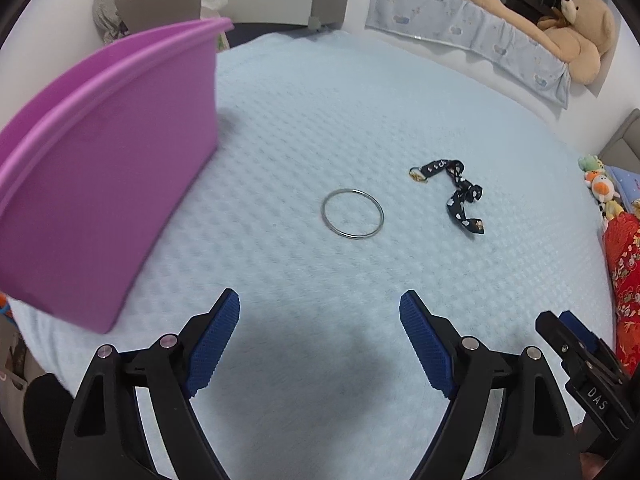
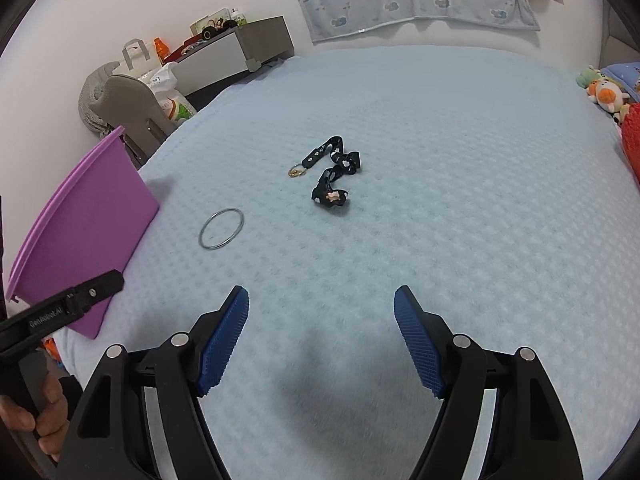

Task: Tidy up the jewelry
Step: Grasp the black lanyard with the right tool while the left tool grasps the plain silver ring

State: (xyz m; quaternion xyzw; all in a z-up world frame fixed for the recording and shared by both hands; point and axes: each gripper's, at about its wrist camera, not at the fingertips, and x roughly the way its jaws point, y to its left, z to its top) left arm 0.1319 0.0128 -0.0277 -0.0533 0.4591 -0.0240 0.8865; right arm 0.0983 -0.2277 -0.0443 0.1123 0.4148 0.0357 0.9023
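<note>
Jaws wide apart on both tools, nothing between the blue pads. Left gripper (image 1: 319,300) hovers over the light blue bed cover (image 1: 360,92), right gripper (image 2: 321,298) just beside it on the right, also empty.

Ahead of the left jaws, slightly right of centre: a thin silver bangle (image 1: 352,213) lying flat on the cover. From the right jaws it sits ahead and to the left (image 2: 221,228).

Farther out, ahead-right of the left jaws and roughly straight ahead of the right ones: a crumpled black patterned ribbon strap (image 1: 460,196) with a small gold clasp (image 1: 418,173) at one end, near the bangle but apart from it.

Left of both jaws: purple plastic bin (image 1: 104,184), likely the destination; inside not visible, so contents unknown.

Progress judgement: early or mid task. Two pieces loose on the bed, neither grasped. Bangle looks like the nearer pick for the left side.
</note>
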